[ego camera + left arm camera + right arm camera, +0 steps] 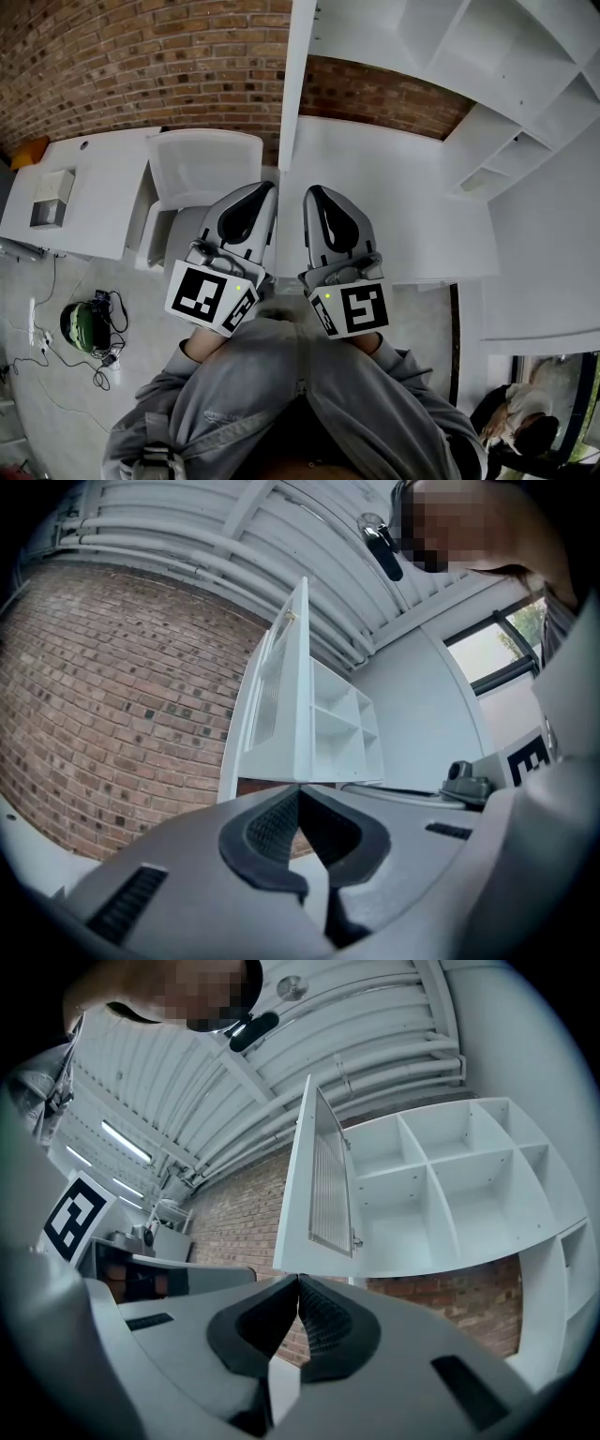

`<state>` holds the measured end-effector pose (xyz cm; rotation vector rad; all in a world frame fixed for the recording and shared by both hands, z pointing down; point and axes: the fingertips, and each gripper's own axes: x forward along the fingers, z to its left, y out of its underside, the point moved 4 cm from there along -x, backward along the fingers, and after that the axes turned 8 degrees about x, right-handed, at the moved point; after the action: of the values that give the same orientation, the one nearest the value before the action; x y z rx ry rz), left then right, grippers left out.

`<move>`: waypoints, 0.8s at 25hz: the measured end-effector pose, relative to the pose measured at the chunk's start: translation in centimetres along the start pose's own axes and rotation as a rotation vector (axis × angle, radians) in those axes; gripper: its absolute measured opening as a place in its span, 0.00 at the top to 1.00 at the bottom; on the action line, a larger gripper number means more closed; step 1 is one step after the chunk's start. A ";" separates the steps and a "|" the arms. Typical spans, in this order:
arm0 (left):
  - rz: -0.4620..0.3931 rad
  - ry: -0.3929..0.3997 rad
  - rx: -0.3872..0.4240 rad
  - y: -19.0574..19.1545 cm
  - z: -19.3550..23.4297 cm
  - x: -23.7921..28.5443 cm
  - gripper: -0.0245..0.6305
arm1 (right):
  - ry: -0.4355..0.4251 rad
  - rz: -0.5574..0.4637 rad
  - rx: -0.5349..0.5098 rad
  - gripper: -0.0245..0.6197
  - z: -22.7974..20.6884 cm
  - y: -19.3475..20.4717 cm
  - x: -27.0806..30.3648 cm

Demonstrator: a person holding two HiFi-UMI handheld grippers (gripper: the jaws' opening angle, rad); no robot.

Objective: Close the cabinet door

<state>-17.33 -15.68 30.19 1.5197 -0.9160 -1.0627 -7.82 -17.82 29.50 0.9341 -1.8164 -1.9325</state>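
The white cabinet door [294,84] stands open, edge-on to me, straight beyond both grippers. In the right gripper view the door [298,1185] shows a ribbed glass panel [330,1194], with the cabinet's empty white shelves [441,1194] to its right. The left gripper view shows the door's [302,686] thin edge and the shelves [345,726] behind it. My left gripper [268,186] and right gripper [308,190] sit side by side just below the door's lower edge. Both are shut with nothing between the jaws [298,789] [298,1279], apart from the door.
A brick wall [141,66] runs behind. A white desk [89,202] and white chair [202,169] stand at the left, a white counter [394,197] under the cabinet. A green helmet [80,326] and cables lie on the floor. A person [520,431] is at the lower right.
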 end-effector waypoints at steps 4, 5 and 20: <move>-0.012 0.028 0.011 -0.9 0.2 0.1 0.96 | 0.006 -0.001 -0.006 0.92 0.6 -0.5 0.3; -0.012 0.036 0.012 -1.0 0.3 0.1 0.96 | 0.011 -0.003 -0.008 0.92 0.7 -0.6 0.3; -0.035 0.103 0.037 -2.3 1.0 0.1 0.96 | 0.050 -0.024 -0.047 0.92 1.6 -2.3 1.2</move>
<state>-18.24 -15.62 27.80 1.6114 -0.8440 -0.9878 -9.30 -17.08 26.95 0.9844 -1.7321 -1.9400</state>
